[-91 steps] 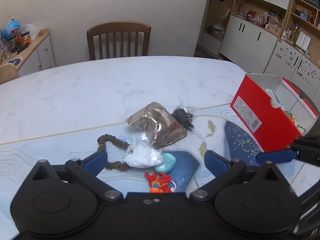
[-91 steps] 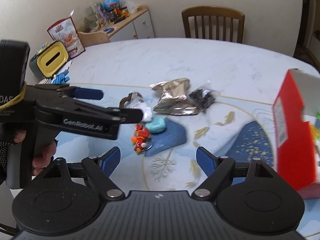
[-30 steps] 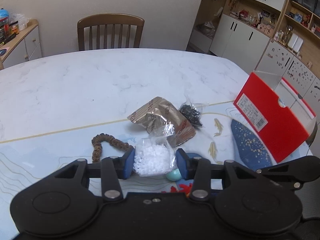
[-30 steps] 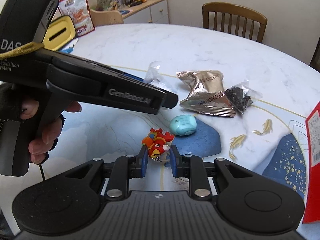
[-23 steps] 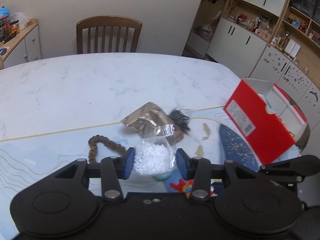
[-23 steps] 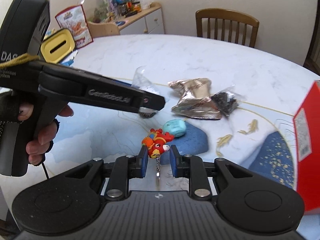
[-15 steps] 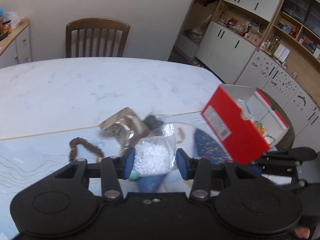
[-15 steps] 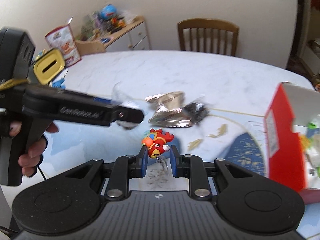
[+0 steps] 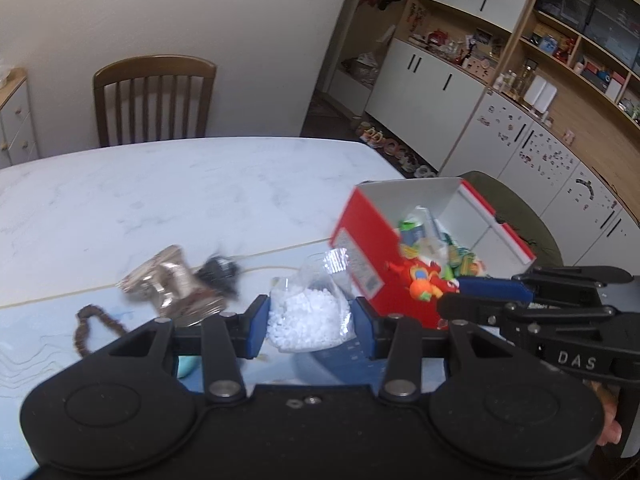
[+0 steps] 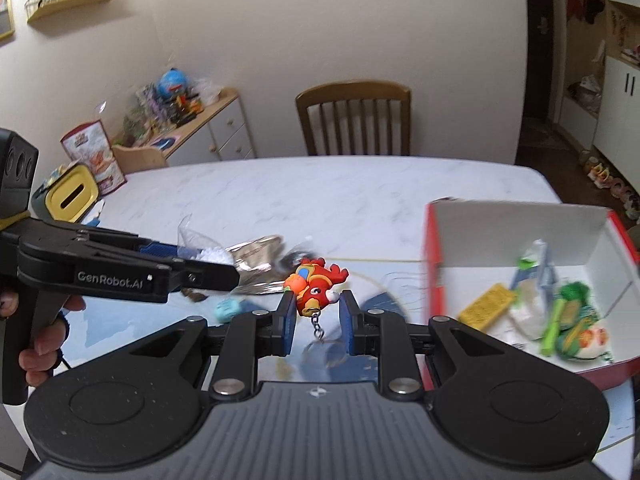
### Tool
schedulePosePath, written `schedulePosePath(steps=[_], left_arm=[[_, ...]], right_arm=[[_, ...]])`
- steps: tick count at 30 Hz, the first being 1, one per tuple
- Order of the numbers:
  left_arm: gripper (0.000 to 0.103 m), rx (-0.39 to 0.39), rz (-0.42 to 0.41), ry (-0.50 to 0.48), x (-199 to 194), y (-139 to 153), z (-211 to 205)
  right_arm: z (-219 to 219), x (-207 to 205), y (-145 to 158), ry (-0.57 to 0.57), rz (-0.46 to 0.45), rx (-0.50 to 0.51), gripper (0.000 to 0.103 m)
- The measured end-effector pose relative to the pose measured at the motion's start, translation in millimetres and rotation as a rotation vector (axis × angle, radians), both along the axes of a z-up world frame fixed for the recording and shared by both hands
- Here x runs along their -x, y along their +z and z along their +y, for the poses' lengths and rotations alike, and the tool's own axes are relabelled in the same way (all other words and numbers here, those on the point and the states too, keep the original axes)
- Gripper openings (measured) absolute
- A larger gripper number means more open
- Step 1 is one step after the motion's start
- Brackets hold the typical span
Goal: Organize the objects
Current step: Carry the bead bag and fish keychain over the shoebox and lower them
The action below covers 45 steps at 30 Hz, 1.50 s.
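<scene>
Marble table (image 9: 168,192) below, cabinets behind. Both loads now lifted off table, swung toward red box (image 9: 366,236) since a second ago; means drop-off next, I judge. Left gripper (image 9: 310,320) clamped on bead bag (image 9: 306,316), neck up, long axis vertical. Right gripper (image 10: 317,312) clamped on dragon keychain (image 10: 316,286), chain dangling, head pointing right, boxward. I keep foil pack (image 9: 172,284), bracelet (image 9: 90,326) for later.
</scene>
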<state>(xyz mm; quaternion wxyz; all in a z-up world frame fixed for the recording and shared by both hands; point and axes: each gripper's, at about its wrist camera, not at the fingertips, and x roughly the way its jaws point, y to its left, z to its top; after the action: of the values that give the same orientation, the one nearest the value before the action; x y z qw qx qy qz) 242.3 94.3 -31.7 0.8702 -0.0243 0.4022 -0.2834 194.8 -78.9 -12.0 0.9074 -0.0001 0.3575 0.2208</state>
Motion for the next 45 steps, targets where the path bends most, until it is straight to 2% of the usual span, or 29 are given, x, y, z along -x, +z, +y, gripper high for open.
schedulePosePath(steps=[12,23,33,45], left_arm=[[0.043,-0.020,-0.023,-0.044,12,10,-92],[0.043,-0.057,-0.004,-0.091,9,0,-175],[0.043,-0.159,0.070,-0.088,-18,-35,-232],[0.043,-0.286,0.171,-0.072,-53,-80,-273]], right_arm=[[-90,-12,8,-0.054,-0.033,0.000,0.022],[-170,-34,-1,-0.114,-0.035,0.037,0.022],[-217,-73,-27,-0.147,-0.002,0.073,0.022],[-225,-123,-74,-0.128,0.088,0.114,0.022]])
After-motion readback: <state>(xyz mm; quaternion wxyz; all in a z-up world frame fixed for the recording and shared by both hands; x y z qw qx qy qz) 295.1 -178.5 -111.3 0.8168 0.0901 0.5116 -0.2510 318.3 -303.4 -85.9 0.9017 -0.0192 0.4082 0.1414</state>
